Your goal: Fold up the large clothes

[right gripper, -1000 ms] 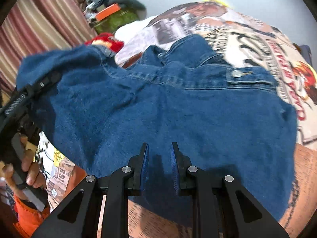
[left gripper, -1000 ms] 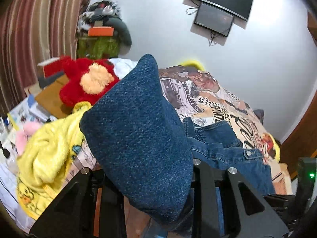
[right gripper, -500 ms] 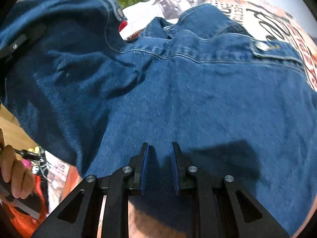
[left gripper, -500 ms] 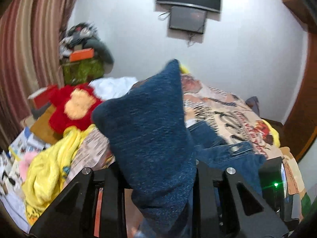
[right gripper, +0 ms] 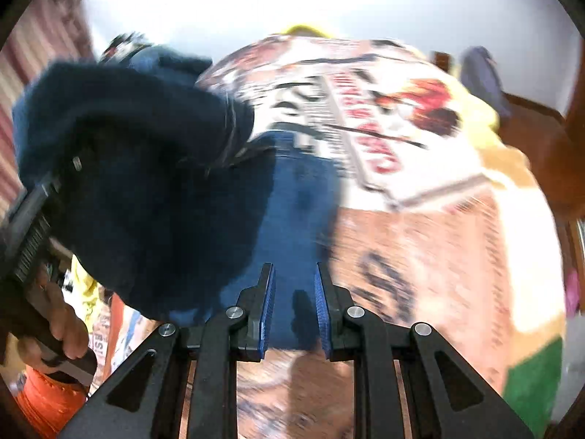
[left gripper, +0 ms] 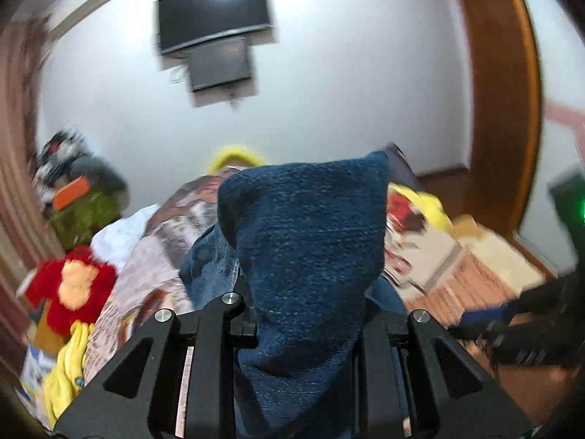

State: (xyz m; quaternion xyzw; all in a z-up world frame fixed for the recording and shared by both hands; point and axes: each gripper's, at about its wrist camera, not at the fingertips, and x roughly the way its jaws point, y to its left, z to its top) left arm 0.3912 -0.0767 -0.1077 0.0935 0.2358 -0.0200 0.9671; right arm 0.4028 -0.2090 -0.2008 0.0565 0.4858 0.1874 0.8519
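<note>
A blue denim garment (left gripper: 307, 256) hangs over my left gripper (left gripper: 303, 314), which is shut on a fold of it and holds it up above the bed. In the right wrist view the same denim (right gripper: 146, 183) hangs in a dark bunch at the left, with its lower part (right gripper: 299, 197) lying on the printed bedspread (right gripper: 365, 117). My right gripper (right gripper: 294, 303) has its blue pads slightly apart with nothing between them, just above the denim's near edge. My left gripper also shows in the right wrist view (right gripper: 33, 226), at the left edge.
A red plush toy (left gripper: 73, 281) and yellow cloth (left gripper: 69, 369) lie at the left of the bed. A wall TV (left gripper: 212, 11) hangs ahead. A wooden door frame (left gripper: 508, 109) is at the right. A cluttered shelf (left gripper: 80, 190) stands at the back left.
My left gripper has lifted the denim and swung right, toward the door. The denim has left my right gripper, whose pads now stand apart and empty.
</note>
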